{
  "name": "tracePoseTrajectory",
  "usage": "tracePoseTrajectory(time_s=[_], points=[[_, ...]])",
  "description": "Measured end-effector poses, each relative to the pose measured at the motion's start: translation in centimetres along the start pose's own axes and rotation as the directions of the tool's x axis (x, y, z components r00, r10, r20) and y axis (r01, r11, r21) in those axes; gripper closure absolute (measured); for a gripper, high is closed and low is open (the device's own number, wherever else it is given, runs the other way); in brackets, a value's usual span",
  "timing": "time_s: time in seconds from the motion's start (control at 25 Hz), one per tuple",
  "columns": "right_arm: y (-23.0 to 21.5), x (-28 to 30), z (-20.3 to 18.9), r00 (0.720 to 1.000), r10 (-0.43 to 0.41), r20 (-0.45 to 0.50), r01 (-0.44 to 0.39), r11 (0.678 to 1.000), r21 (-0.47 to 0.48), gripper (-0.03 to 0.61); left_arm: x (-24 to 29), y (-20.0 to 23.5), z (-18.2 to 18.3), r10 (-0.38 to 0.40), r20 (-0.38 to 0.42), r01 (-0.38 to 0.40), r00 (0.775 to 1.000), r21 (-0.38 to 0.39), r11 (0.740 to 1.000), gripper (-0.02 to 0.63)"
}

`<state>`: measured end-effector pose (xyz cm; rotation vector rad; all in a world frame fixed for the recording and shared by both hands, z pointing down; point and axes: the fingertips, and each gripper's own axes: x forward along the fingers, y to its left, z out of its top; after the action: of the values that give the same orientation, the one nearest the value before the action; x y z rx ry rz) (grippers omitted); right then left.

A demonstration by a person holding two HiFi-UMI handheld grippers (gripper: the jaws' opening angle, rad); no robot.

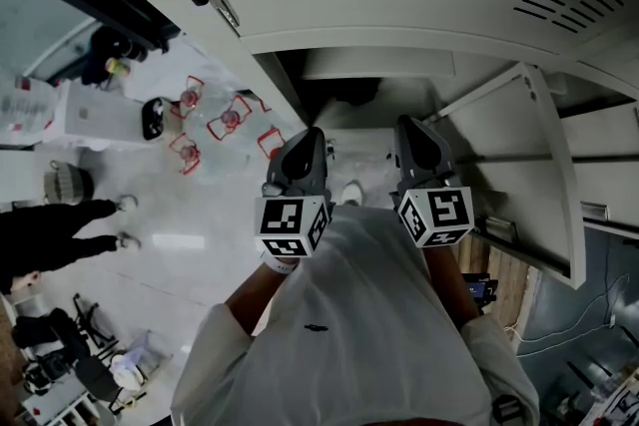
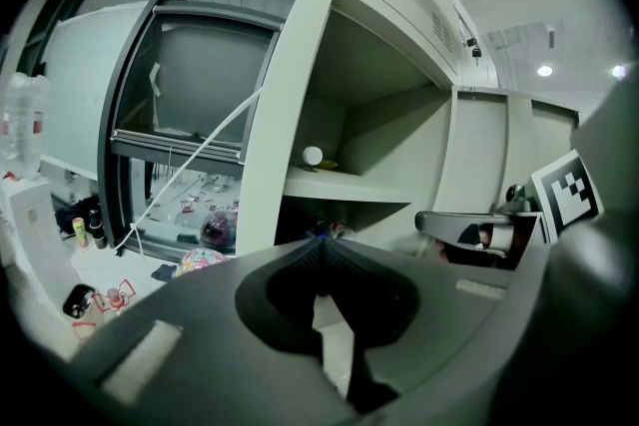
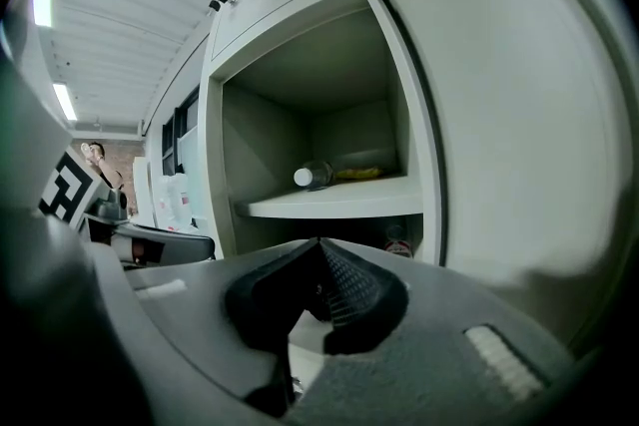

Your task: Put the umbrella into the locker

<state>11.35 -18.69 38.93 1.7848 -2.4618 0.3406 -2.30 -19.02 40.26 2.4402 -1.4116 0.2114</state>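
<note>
Ahead of left tongs (image 2: 319, 246), right tongs (image 3: 319, 245) (both closed): open locker (image 3: 351, 137).

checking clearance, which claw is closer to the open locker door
Right. In the head view the right claw is just left of the locker door, with a gap between them; the left claw is farther left, beyond the right claw.

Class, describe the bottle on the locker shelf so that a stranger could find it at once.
Start at the open locker, its door swung to the right. On its shelf lies the bottle, on its side, white cap facing out. The flat yellow thing beside it has no cap.
</note>
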Motion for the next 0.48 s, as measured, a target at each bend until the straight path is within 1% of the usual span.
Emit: tracePoseTrajectory(time_s=[0.48], points=[[0.27,0.21,0.15,1.0,0.002,-0.004,-0.002,1.0,-0.014,0.575,0.01,0.07,0.03,-0.003,0.001,0.003,1.0,0.001,1.0,0.603]])
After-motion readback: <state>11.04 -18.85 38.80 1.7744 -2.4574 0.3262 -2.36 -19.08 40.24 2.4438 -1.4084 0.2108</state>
